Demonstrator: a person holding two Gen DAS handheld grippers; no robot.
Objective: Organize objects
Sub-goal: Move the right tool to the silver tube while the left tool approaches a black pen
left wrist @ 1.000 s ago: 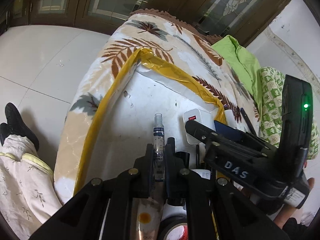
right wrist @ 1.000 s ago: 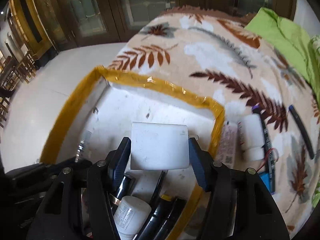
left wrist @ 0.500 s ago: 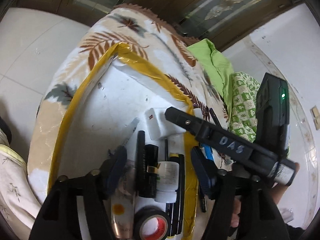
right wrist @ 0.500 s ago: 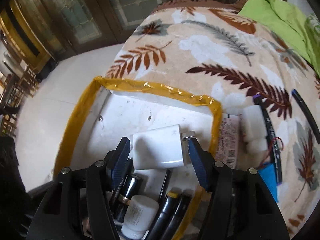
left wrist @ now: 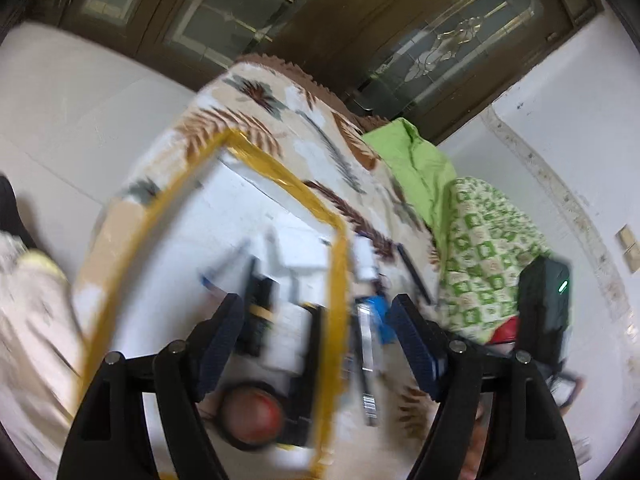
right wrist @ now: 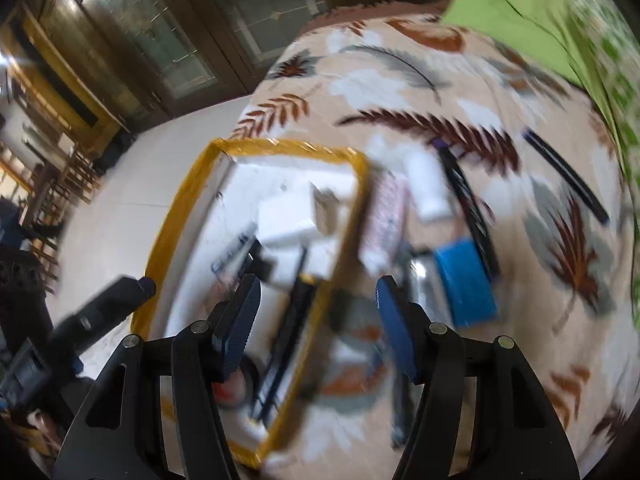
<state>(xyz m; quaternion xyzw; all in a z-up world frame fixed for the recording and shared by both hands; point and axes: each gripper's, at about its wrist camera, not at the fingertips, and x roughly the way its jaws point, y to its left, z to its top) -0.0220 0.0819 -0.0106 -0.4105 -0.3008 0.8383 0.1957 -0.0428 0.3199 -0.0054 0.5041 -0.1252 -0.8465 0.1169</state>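
Observation:
A white box with a yellow taped rim (left wrist: 338,264) (right wrist: 182,200) lies on a leaf-patterned blanket (right wrist: 400,64). Inside it are a white charger block (right wrist: 286,216) (left wrist: 298,250), a spray pen (right wrist: 236,246), dark pens (right wrist: 292,320), a white bottle (left wrist: 288,344) and a red tape roll (left wrist: 250,416). On the blanket right of the box lie a white tube (right wrist: 386,216), a white bottle (right wrist: 428,184), a blue item (right wrist: 466,280) (left wrist: 376,312) and black pens (right wrist: 564,176). My left gripper (left wrist: 316,340) and right gripper (right wrist: 316,312) are both open and empty above the box's near right edge. Both views are blurred.
A green cloth (left wrist: 420,168) and green patterned cushion (left wrist: 488,256) lie at the blanket's right. White tiled floor (left wrist: 60,112) lies left, dark glazed doors (left wrist: 320,20) behind. The other gripper's body shows at right in the left wrist view (left wrist: 544,304).
The left gripper let go of the spray pen and the right gripper let go of the charger block; both now lie in the box. Both grippers have pulled back and up, swinging right.

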